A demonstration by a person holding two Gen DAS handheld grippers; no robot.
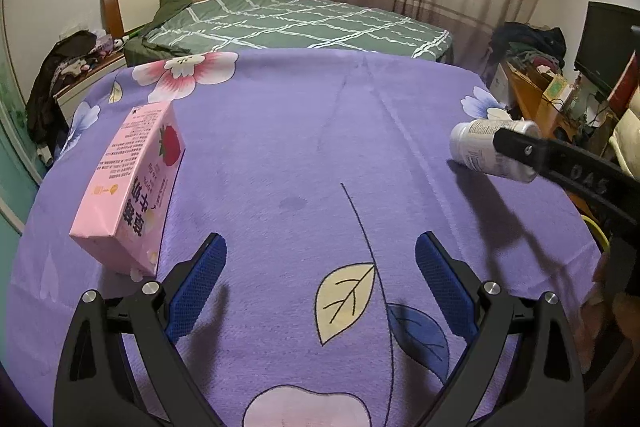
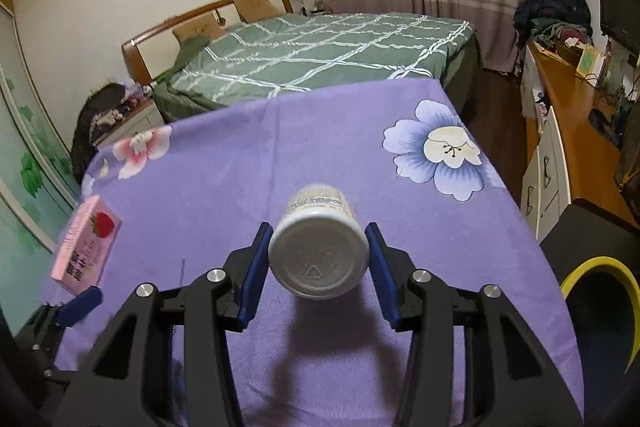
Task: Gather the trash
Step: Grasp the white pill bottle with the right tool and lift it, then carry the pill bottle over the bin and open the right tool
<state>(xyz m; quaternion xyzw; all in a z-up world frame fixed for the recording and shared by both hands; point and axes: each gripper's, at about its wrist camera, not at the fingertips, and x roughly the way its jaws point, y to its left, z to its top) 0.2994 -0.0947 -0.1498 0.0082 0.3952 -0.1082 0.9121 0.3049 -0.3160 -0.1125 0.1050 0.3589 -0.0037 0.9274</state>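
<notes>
A white plastic bottle lies on its side with its base towards the right wrist camera. My right gripper is shut on it, one blue pad against each side. In the left wrist view the same bottle sits at the right just over the purple cloth, with a black finger across it. A pink strawberry milk carton rests on the cloth at the left, also seen as the carton in the right wrist view. My left gripper hangs open over the cloth, to the right of the carton, holding nothing.
The table wears a purple flowered cloth. A black bin with a yellow rim stands off the table's right edge. Beyond are a green-covered bed and a cluttered wooden desk along the right wall.
</notes>
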